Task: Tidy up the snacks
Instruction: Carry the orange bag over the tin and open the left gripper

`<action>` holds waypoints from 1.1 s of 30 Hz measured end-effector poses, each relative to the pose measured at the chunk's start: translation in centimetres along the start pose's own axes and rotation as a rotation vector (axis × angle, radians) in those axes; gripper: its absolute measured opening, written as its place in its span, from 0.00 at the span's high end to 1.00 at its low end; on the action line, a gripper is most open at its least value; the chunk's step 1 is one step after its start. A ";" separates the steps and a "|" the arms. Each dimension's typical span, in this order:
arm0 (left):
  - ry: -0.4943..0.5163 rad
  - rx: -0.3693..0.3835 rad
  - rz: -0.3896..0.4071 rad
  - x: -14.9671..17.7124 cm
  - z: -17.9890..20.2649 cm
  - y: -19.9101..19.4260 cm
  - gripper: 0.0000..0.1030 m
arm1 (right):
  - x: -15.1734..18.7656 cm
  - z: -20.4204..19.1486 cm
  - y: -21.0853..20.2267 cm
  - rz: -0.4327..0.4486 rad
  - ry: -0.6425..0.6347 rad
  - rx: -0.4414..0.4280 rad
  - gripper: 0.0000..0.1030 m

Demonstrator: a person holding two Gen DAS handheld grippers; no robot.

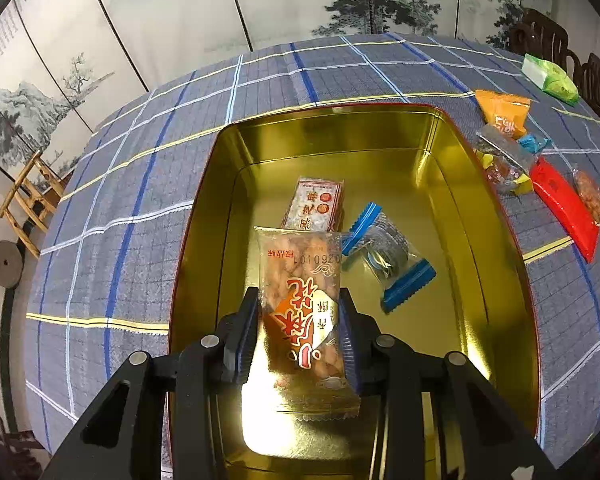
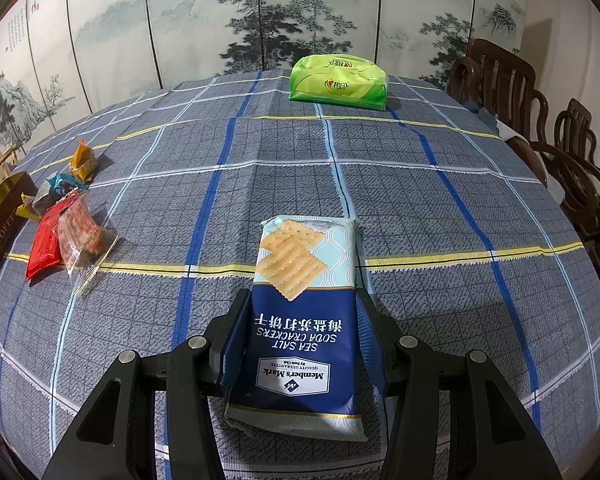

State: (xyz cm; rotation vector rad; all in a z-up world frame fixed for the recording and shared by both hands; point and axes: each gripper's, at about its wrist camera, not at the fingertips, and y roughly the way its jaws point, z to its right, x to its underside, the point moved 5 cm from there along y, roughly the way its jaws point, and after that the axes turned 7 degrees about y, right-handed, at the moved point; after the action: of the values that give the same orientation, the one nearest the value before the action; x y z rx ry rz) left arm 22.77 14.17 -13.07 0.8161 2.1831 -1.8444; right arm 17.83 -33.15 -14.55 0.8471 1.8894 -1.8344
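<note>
Plaid tablecloth (image 2: pixel 380 184) spreading wide under painted screen. Left gripper (image 1: pixel 300 312) clamping peanut packet (image 1: pixel 304 320), long axis running forward, hanging over open gold tin (image 1: pixel 480 208); bare floor lying below, two snacks sitting farther in. Right gripper (image 2: pixel 300 316) pinching cracker pack (image 2: pixel 304 320) above cloth, tin lying far left.

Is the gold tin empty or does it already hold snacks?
Not empty: the gold tin holds a white-and-red packet and a blue-ended clear packet on its floor.
</note>
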 end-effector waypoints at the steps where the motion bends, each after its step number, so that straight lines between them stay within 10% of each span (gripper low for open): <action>1: 0.004 -0.003 -0.001 0.0 0.0 0.1 0.68 | 0.0 0.0 0.0 0.000 0.000 0.000 0.50; 22: -0.005 -0.025 -0.008 0.4 -0.9 0.9 0.62 | 0.0 -0.1 0.0 0.000 -0.002 0.004 0.50; 33: -0.034 0.026 0.079 0.4 -1.4 -0.6 0.30 | 0.0 -0.2 0.1 0.000 -0.003 0.006 0.50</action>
State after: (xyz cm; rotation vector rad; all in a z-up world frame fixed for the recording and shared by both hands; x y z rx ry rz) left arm 22.47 15.53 -12.43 0.8560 2.0798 -1.8394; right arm 17.93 -32.99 -14.59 0.8461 1.8827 -1.8417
